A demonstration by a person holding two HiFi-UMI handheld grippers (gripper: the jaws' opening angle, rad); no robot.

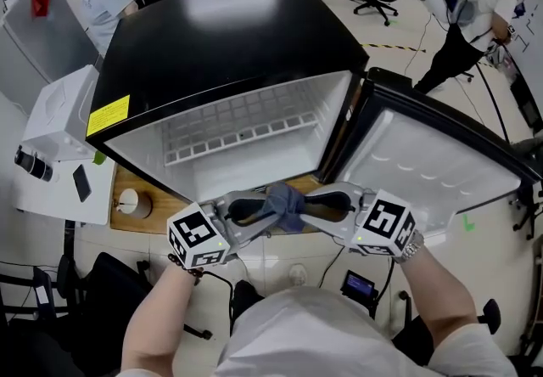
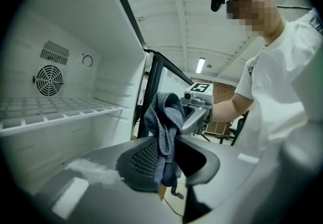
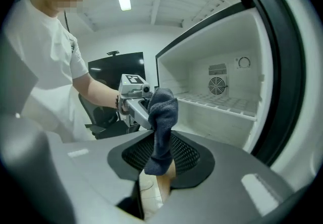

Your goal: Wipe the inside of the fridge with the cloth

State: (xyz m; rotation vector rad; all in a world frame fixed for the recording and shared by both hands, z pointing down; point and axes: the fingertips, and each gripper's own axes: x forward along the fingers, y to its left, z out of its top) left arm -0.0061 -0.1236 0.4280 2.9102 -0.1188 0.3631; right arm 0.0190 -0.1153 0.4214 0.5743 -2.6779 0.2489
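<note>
The mini fridge point(image 1: 212, 36) is open, door point(image 1: 424, 171) swung to the R. Inside it I see a white wire shelf point(image 1: 242, 133) & a round fan vent point(image 2: 49, 80) on the back wall. The blue-gray cloth point(image 1: 284, 204) is outside, just in front. My L tongs point(image 2: 169, 162) pinch it. R tongs point(image 3: 160, 160) stand half apart, cloth hanging between, not squeezed.

The bunched cloth point(image 1: 284, 204) covers both pairs of jaws, so which pair presses it is unclear.
</note>
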